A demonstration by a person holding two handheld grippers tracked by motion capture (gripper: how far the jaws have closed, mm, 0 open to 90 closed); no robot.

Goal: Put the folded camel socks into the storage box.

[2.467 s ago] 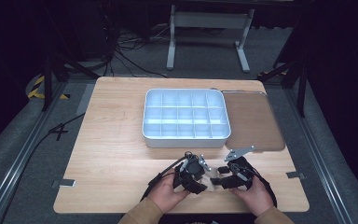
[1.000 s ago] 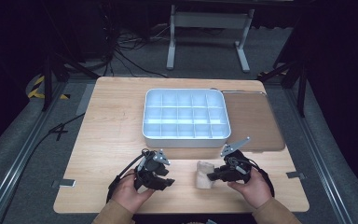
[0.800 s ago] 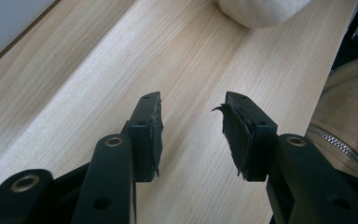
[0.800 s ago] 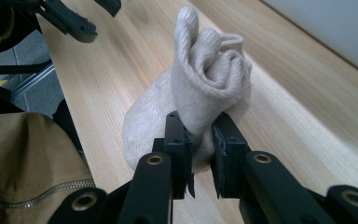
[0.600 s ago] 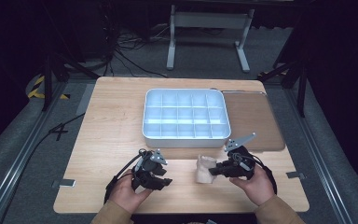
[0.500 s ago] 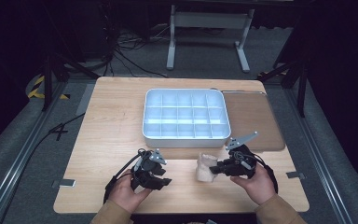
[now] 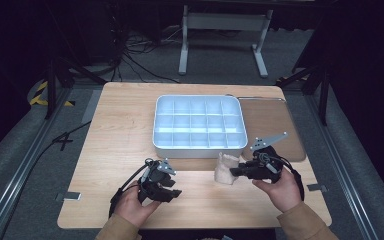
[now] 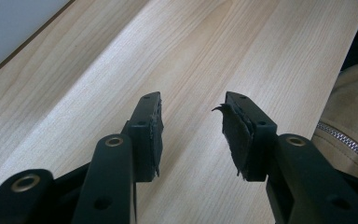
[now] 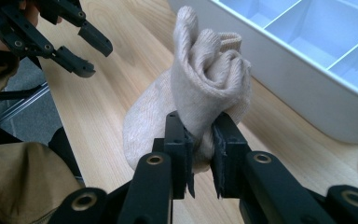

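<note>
High view, read from left to right: the left gripper [image 7: 172,192] rests low over the bare wooden table [image 7: 120,130] with nothing between its jaws, which the left gripper view shows standing wide apart, one pad frayed at its edge. To its right, and well apart from it, the right gripper [image 7: 234,172] holds a rolled beige sock [image 7: 226,167]; in the right gripper view its jaws are pinched narrow on the lower fold of the sock [image 9: 200,88], whose bundle rises above and ahead of the fingertips. Just beyond those tips lies the near wall of the white compartment tray [image 7: 198,149], all cells seemingly empty. The step in hand looks like carrying the sock to the tray; the next move likely calls for lifting it over the wall and releasing into one cell. No brand, label or writing can be read anywhere.
</note>
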